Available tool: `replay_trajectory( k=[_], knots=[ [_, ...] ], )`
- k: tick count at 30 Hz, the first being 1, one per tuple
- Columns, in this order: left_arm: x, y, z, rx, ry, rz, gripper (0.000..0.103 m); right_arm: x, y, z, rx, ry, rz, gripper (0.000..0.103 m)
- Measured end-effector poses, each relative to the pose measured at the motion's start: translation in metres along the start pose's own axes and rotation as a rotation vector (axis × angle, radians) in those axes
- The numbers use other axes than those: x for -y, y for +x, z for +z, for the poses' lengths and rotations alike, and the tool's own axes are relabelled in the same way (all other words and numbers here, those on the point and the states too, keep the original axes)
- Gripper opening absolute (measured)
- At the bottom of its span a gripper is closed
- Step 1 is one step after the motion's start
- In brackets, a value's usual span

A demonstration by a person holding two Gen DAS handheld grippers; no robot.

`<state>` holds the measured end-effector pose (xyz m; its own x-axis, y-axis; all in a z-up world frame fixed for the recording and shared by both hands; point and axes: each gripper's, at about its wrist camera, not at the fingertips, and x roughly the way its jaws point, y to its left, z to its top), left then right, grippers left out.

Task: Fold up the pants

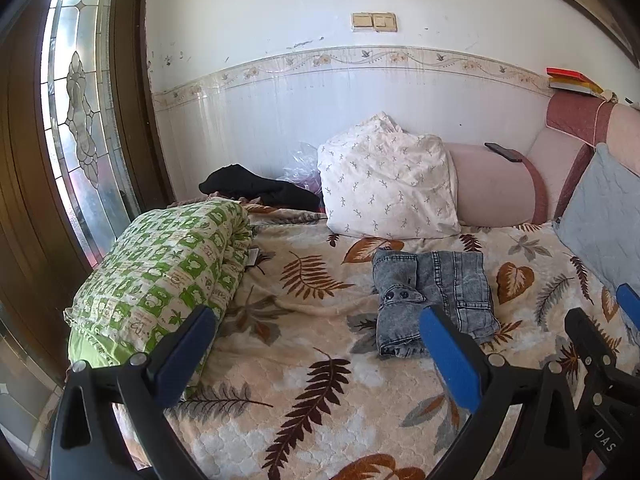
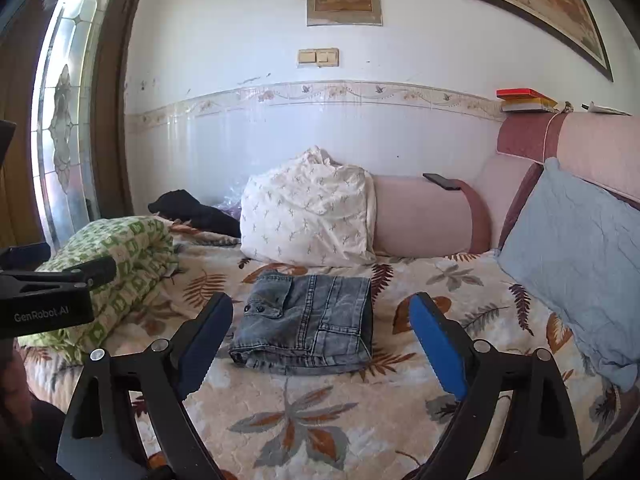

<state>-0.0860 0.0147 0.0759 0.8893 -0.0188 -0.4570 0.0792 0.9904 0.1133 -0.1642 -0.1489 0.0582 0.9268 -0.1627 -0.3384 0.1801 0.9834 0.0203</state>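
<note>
The grey-blue denim pants (image 2: 306, 326) lie folded into a compact rectangle on the cream leaf-printed bedspread (image 2: 320, 420), just in front of the white pillow with small sprig pattern (image 2: 308, 220). Left of the pants sits a rolled green-and-white checked quilt (image 1: 160, 276); to their right leans a pale blue quilted cushion (image 2: 572, 260). The right gripper (image 2: 320, 320) hangs above the bedspread, short of the pants — jaws spread wide, nothing between them. The left gripper (image 1: 316, 334) stands equally wide and empty, the pants beyond its right finger.
</note>
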Motion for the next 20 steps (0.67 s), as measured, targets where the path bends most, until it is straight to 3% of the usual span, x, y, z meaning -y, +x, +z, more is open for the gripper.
replay_trajectory(
  k=[20],
  knots=[
    [-0.001, 0.014, -0.003, -0.022, 0.007, -0.014, 0.103, -0.006, 0.012, -0.001, -0.029, -0.013, 0.013, 0.091]
  ],
)
